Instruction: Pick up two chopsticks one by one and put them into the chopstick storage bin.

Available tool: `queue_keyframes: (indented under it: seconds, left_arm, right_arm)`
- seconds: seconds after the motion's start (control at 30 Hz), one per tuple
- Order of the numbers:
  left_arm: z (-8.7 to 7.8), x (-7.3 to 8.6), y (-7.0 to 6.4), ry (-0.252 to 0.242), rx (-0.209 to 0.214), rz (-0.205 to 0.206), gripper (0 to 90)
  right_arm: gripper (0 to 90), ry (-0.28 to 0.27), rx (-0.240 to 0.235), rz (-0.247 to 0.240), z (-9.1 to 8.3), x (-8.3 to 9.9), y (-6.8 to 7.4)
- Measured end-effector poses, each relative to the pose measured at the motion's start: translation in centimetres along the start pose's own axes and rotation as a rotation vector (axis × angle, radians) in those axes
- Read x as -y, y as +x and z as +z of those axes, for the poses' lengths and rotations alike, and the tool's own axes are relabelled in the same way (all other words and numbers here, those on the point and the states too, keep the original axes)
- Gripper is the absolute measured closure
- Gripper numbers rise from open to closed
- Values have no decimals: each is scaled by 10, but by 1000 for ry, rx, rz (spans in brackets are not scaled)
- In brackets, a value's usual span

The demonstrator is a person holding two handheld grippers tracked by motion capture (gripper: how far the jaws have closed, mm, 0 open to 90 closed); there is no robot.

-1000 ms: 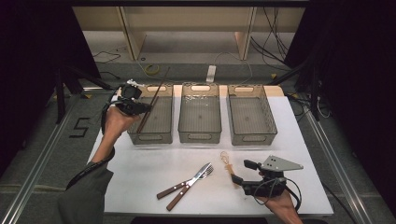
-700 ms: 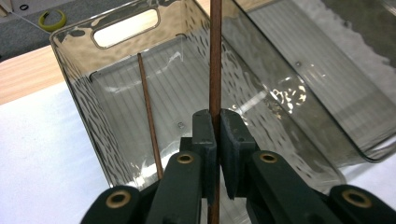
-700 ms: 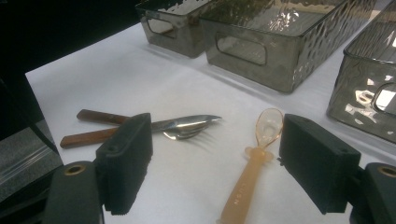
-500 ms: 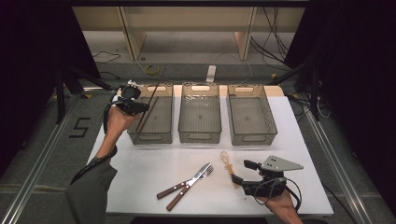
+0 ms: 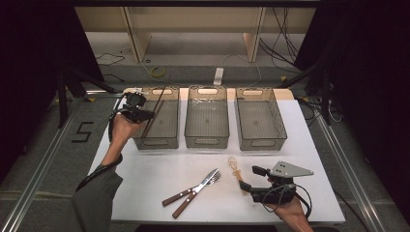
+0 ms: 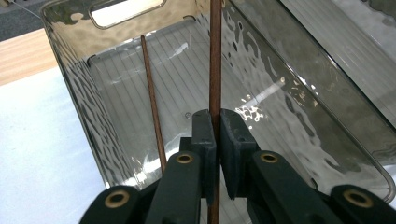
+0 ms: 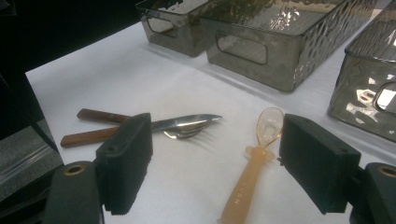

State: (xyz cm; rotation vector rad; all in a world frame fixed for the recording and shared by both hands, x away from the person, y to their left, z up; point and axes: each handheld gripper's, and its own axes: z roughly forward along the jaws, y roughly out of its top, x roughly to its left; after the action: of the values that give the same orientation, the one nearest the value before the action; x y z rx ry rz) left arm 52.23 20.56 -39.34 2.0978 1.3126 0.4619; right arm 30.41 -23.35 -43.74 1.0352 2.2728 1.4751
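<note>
Clamping one chopstick [image 6: 215,56]: left hand-held gripper [image 6: 215,135], jaws shut mid-shaft over bin [image 6: 70,93]; light, stiff, slippery.

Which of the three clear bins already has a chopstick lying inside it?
The left bin: a chopstick lies inside it, and the left gripper holds a second chopstick over it.

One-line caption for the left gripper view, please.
Left gripper clamps a dark wooden chopstick over the clear ribbed plastic bin, where a second thin chopstick already leans.
</note>
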Motion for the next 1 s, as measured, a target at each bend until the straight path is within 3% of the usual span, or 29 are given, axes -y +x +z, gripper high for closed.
queue_keyframes:
  seconds: [0.37,0.57,0.77,0.83,1.0]
  left_arm:
    - [10,6,0,42,-10,-6,836]
    - [12,11,2,26,-20,-33,826]
    - [12,12,5,14,-28,-74,659]
    - [9,12,3,7,-26,-92,560]
    - [-5,16,-5,-33,17,-124,365]
  right_arm:
    - [266,-2,-4,5,0,0,-1]
    - [266,-4,-4,8,-1,0,-1]
    - [266,-5,-3,6,-1,0,-1]
    - [266,-4,-1,10,-1,0,-1]
    - [266,0,3,7,-1,0,-1]
